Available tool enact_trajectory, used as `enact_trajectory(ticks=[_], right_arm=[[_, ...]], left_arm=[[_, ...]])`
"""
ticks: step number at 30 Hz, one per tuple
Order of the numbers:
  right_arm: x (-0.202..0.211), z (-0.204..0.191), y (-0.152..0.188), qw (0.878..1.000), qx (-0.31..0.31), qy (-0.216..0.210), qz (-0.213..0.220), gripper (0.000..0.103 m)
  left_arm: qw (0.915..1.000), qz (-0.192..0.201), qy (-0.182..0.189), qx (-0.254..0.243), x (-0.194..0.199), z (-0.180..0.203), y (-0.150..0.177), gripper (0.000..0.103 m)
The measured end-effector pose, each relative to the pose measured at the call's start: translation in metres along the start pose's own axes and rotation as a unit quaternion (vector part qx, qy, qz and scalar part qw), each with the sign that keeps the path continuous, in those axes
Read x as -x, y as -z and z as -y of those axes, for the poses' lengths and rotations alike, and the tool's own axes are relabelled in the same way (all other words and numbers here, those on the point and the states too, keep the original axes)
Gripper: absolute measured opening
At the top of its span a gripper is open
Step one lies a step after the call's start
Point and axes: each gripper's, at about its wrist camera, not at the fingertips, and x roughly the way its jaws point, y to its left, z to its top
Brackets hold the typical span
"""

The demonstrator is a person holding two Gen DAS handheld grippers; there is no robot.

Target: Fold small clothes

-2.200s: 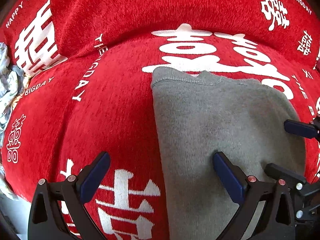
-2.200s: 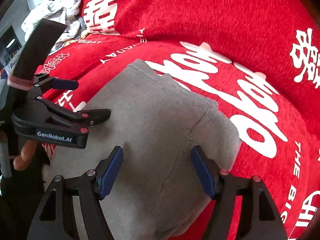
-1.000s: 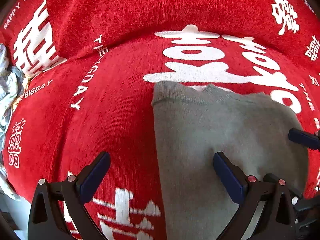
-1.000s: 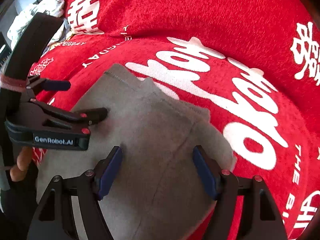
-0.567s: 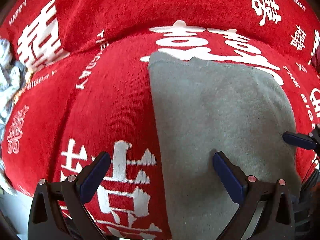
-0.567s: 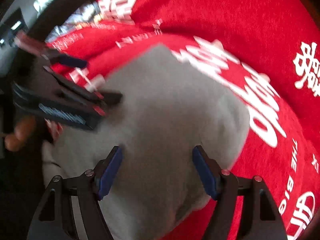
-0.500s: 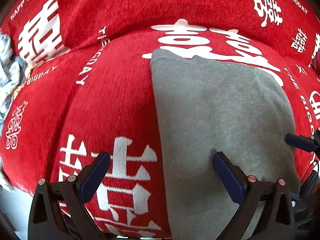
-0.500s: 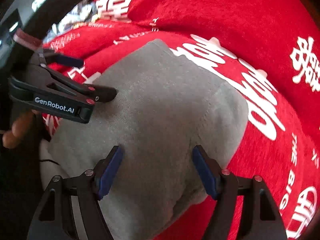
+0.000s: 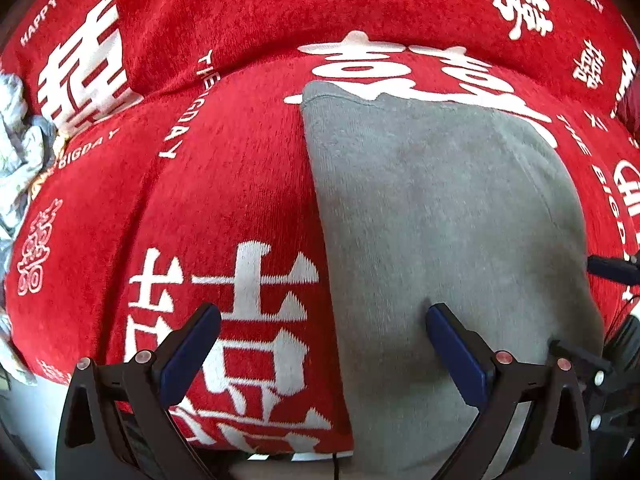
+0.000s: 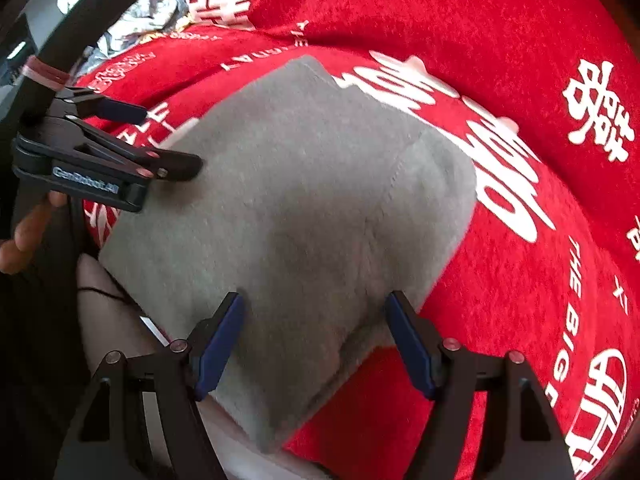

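Red blanket [image 9: 224, 184], grippers agape over garment [image 9: 440, 208]

Grey garment [image 9: 440, 208]: matt, fleecy knit cloth. Red cover [image 9: 224, 184]: fuzzy, short-piled fabric with white woven lettering. Left gripper [image 9: 320, 344]: matt black plastic.

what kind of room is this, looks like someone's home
Probably a home, likely a sofa or bed: a plush red wedding-print cover, a grey folded garment on it, and crumpled laundry piled nearby.
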Motion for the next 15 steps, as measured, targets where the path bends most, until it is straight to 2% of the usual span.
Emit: enact_trajectory(ticks=[5,15], right_arm=[[0.019,0.0,0.002,0.999,-0.017,0.028,0.004,0.076],[0.04,-0.003,-0.014,0.998,-0.041,0.044,0.018,0.076]], left_arm=[[0.9996,0.016,0.008,-0.024,0.02,0.008,0.006,0.103],[0.9997,0.017,0.015,-0.004,0.032,0.01,0.004,0.103]])
